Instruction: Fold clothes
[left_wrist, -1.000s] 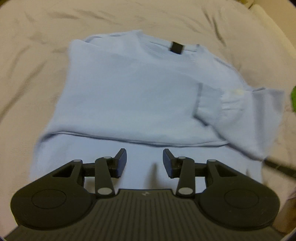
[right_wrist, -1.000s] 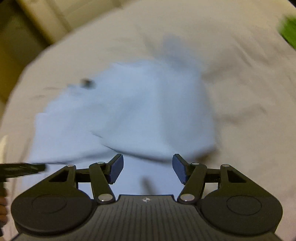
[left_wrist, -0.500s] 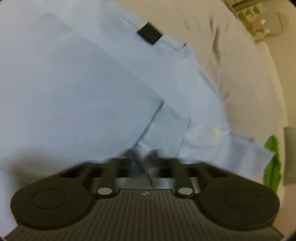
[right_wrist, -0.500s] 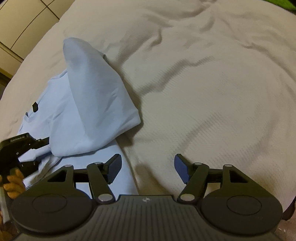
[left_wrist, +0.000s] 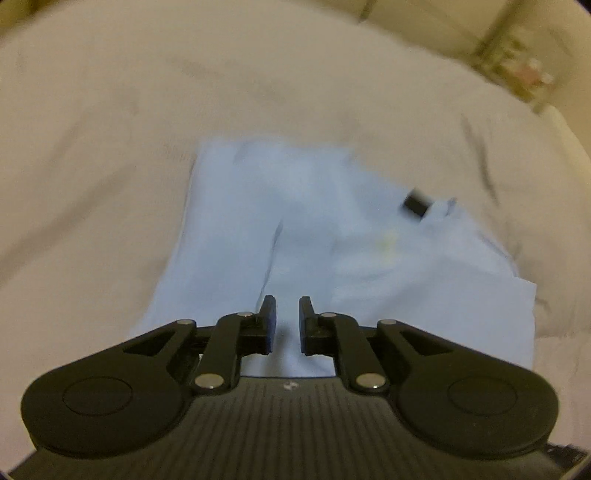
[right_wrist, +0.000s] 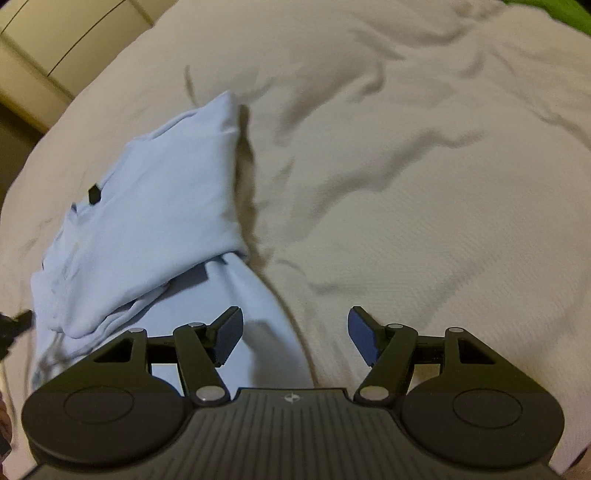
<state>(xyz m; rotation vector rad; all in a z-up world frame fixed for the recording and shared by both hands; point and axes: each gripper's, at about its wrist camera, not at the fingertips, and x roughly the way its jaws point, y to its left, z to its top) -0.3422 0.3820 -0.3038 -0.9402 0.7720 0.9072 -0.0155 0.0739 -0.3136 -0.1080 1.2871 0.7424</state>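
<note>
Pale-blue soft cotton sweatshirt (left_wrist: 295, 229) lies part-folded on the beige bedspread (right_wrist: 424, 166); limp and light, I'd pinch its hem. Left gripper (left_wrist: 283, 321), jaws just eased narrowly apart, and wide-open right gripper (right_wrist: 295, 332) hold nothing.

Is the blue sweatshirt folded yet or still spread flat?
Partly folded: the sweatshirt has one side flap doubled over its body, lower part still spread on the bed.
</note>
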